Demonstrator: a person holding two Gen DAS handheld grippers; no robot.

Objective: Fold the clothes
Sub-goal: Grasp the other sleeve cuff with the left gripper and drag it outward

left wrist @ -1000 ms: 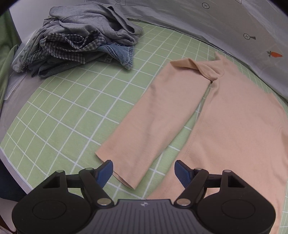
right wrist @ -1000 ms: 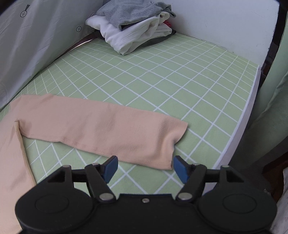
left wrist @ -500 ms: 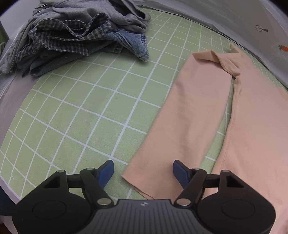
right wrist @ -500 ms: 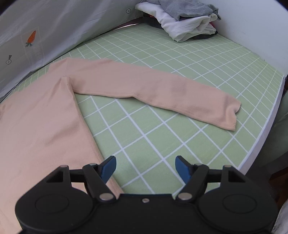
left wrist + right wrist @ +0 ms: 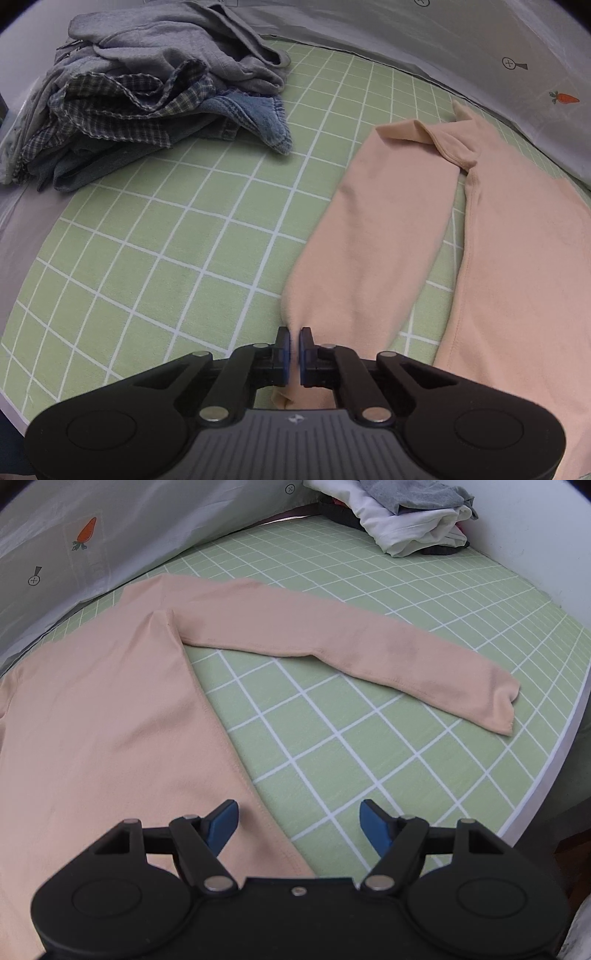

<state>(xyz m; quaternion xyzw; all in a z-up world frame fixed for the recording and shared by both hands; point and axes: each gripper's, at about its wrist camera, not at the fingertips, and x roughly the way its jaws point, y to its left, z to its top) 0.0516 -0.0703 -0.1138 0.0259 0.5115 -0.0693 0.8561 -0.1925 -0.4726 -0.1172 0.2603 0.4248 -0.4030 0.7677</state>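
My left tongs are pinching the cuff end of one sleeve of the peach shirt; the cuff itself is hidden behind them. My right tongs stand spread over the shirt's side edge, touching nothing I can see. The shirt lies flat on the green checked bed, cut off at the frame edges. Farther away lie two clothes piles.

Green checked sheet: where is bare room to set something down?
Free: the sheet between the denim-and-plaid pile and the peach top's sleeve; also between the top's body and its other sleeve. Crowded: the far corner with the white-and-grey pile.
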